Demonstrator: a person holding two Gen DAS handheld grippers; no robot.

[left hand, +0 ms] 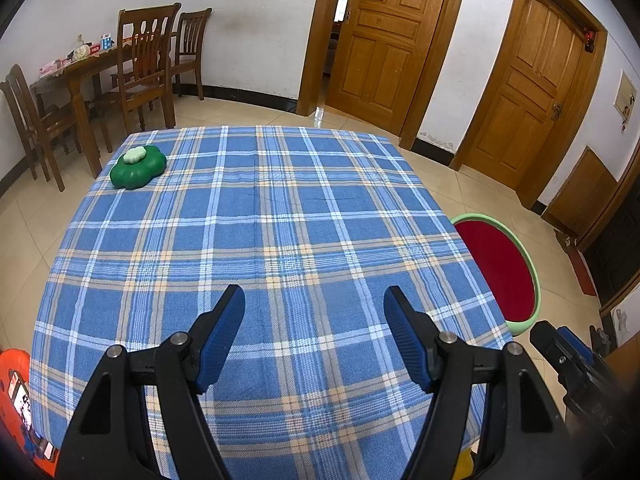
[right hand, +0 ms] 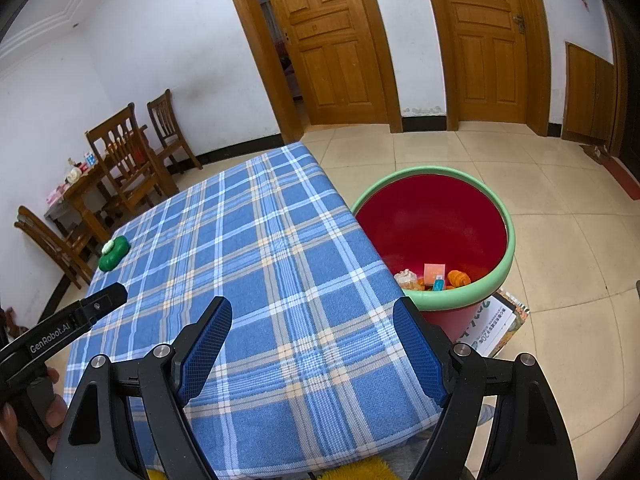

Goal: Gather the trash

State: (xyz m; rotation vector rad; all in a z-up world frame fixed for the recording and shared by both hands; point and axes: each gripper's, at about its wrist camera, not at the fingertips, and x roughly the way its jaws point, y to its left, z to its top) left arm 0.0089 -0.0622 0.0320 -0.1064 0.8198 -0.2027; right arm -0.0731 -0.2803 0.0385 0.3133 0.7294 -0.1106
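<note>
A red bin with a green rim (right hand: 505, 216) stands on the floor at the table's right side; several scraps of trash (right hand: 434, 276) lie at its bottom. The bin (left hand: 532, 276) peeks past the table edge in the left wrist view. A green flower-shaped box with a pale lid (left hand: 138, 167) sits at the far left corner of the blue plaid tablecloth (left hand: 280, 216); it also shows as the green box (right hand: 115, 254) in the right wrist view. My left gripper (left hand: 314, 292) hovers open over the near cloth, nothing between its fingers. My right gripper (right hand: 312, 304) is open and empty near the table's right edge.
A wooden dining table with chairs (left hand: 132, 68) stands by the far left wall. Two wooden doors (left hand: 384, 36) line the back wall. A printed cardboard sheet (right hand: 500, 320) lies under the bin. An orange object (left hand: 16, 392) sits low at the left. Tiled floor surrounds the table.
</note>
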